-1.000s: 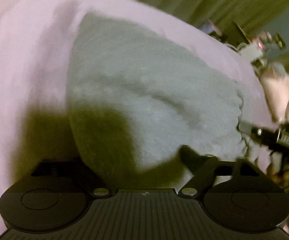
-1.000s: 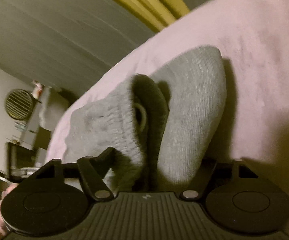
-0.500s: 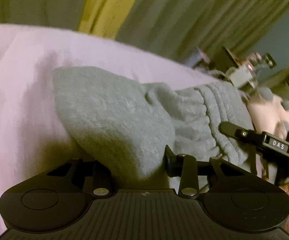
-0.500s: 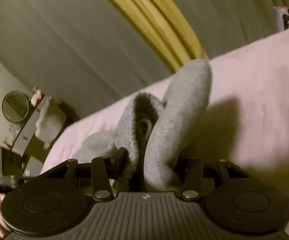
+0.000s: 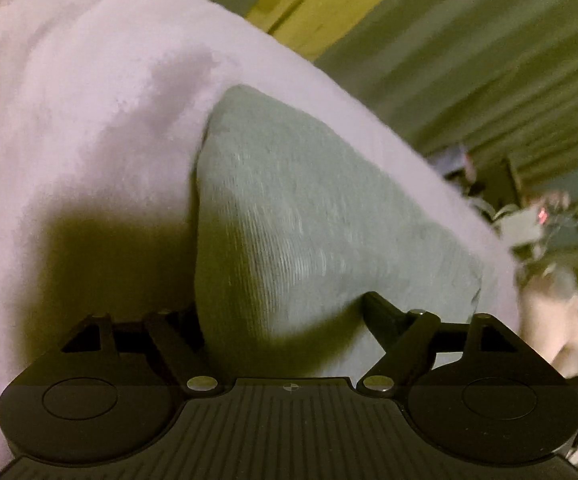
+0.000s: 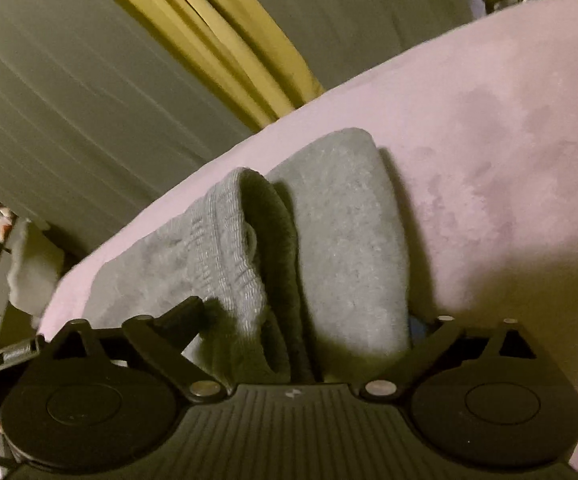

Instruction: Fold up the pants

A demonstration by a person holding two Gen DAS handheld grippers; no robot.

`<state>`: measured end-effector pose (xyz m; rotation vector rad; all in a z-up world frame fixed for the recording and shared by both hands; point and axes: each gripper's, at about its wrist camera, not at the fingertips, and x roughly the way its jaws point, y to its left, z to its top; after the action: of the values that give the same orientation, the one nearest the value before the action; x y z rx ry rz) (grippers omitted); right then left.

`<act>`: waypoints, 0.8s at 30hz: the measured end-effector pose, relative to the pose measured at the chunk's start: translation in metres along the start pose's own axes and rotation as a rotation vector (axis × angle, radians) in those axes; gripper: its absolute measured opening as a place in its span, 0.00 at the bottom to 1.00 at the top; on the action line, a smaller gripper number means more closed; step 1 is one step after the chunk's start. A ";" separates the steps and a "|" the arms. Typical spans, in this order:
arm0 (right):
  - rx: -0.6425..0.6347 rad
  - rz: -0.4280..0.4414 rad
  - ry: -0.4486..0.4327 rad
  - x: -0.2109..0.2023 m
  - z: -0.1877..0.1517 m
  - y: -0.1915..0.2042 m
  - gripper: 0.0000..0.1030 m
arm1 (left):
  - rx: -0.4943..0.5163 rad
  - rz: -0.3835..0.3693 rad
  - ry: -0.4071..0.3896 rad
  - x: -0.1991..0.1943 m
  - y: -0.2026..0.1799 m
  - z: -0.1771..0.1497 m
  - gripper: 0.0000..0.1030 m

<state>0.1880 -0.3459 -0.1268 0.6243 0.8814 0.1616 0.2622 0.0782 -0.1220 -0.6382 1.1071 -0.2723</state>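
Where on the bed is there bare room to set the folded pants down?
Bare pink cover right of the pants in the right wrist view, and left of them in the left wrist view. Crowded near the cameras, where each open gripper straddles the pants.

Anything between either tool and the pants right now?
Nothing visible. The grey pants lie bunched on the pink blanket, with the fabric directly between the spread fingers of the right tool and of the left tool. Both have just been opening, so neither pinches the cloth.
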 end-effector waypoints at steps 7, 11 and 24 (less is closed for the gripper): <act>0.019 0.102 0.100 0.025 0.009 -0.014 0.96 | 0.066 -0.036 0.101 0.036 -0.008 0.010 0.86; -0.011 0.080 0.100 0.039 0.004 0.005 0.93 | 0.191 0.033 0.047 0.036 -0.028 -0.002 0.61; -0.159 0.107 -0.113 0.002 0.015 0.064 0.52 | 0.440 0.024 -0.180 -0.011 -0.094 -0.008 0.38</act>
<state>0.2080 -0.2996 -0.0840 0.5269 0.7183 0.2874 0.2600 0.0063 -0.0597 -0.2510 0.8445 -0.4151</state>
